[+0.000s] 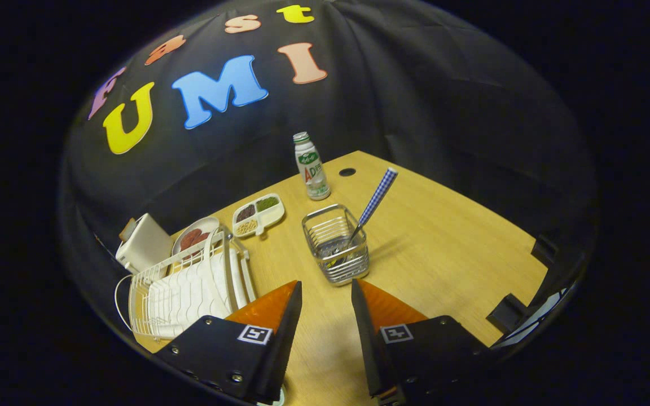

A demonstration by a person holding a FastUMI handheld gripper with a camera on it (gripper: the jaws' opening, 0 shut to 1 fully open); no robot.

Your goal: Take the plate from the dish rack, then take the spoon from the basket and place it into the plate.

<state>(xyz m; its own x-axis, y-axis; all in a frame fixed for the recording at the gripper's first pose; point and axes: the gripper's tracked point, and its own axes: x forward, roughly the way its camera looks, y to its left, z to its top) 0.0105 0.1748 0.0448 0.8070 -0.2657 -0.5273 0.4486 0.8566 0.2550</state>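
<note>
A white plate (233, 276) stands on edge in the white wire dish rack (181, 293), just ahead of the left finger of the hand-held gripper (326, 293). The spoon (374, 202), its handle checked blue and white, leans in a shiny metal wire basket (336, 243) just beyond the fingers, which stand apart with bare wood-grain surface (443, 242) between them. Past the rack lie a round dish (194, 234) of reddish food, a white box (144, 243) and a divided tray (258, 214) holding grains. A capped bottle (311, 167) stands further back.
</note>
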